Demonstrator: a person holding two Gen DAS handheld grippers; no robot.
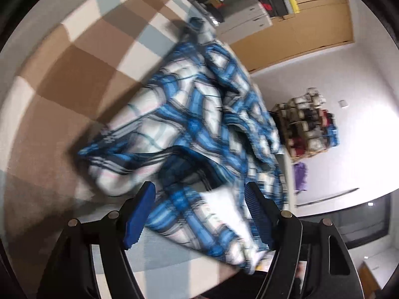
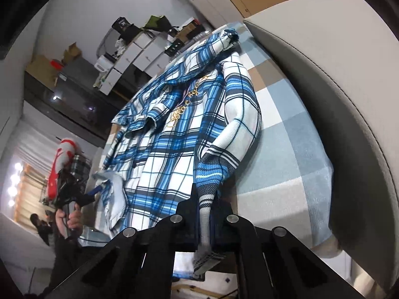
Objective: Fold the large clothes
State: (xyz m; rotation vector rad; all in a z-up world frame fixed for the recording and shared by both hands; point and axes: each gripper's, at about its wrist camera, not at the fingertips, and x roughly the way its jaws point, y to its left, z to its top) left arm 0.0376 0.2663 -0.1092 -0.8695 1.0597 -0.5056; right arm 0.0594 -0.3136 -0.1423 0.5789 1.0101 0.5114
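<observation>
The shirt [image 2: 189,129] is soft woven cloth, matt, with a ribbed knit cuff [image 2: 209,172] and glossy gold embroidery [image 2: 184,104]. The bed cover [image 2: 286,149] looks plush and faintly napped — a matt checked fabric. Both grippers are matt black plastic with shiny metal pins [image 2: 232,218]; the left gripper [image 1: 199,214] carries ridged blue rubbery pads [image 1: 256,214].

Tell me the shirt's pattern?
Blue, white and dark plaid shirt, clearest in the right wrist view.

Plaid shirt [image 1: 189,124]: motion-blurred in left wrist view; near hem hidden behind gripper body.
Gold lettering [image 2: 185,106]: too small to read.
Shelf contents [image 1: 309,122]: blurred, unidentifiable.
</observation>
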